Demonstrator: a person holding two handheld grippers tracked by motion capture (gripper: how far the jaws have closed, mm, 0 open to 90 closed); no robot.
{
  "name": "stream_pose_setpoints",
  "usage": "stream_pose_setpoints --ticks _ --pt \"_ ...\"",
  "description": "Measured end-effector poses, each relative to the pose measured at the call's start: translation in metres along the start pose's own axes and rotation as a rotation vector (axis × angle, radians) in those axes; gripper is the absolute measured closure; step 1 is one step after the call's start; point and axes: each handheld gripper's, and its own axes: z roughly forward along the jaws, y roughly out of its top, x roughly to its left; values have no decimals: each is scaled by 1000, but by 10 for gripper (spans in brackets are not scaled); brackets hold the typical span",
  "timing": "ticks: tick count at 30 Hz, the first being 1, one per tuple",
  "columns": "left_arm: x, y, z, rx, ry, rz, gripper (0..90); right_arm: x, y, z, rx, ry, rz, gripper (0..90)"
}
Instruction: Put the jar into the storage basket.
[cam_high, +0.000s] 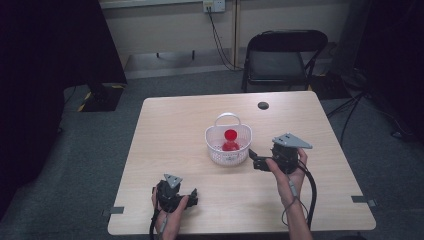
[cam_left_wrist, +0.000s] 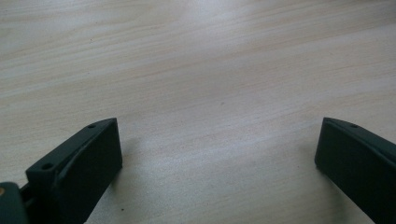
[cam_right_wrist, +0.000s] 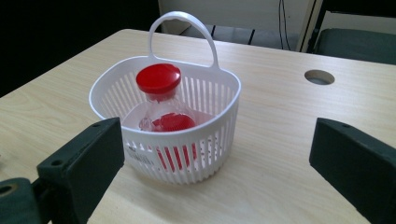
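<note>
A white slotted basket (cam_high: 215, 142) (cam_right_wrist: 219, 100) with a hoop handle stands near the table's middle. Inside it sits a clear bottle with a red cap (cam_high: 230, 135) (cam_right_wrist: 159, 78), and something red lies at its bottom. My right gripper (cam_high: 254, 160) (cam_right_wrist: 217, 158) is open just right of the basket, jaws wide apart and pointed at it, nothing between them. My left gripper (cam_high: 192, 197) (cam_left_wrist: 219, 154) rests low at the table's front left, open over bare wood.
The table (cam_high: 300, 125) has a dark round cable hole (cam_high: 263, 105) (cam_right_wrist: 319, 77) behind the basket. A black folding chair (cam_high: 280, 60) stands beyond the far edge. Cables trail from both grippers off the front edge.
</note>
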Motion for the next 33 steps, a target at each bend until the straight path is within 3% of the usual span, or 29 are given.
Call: stream_pose_setpoints --ticks 15,33 --pt "0 0 0 0 0 0 5 -19 -40 -31 17 -67 61 29" --pt "0 0 0 0 1 -1 5 -18 -71 -46 45 -115 75 37"
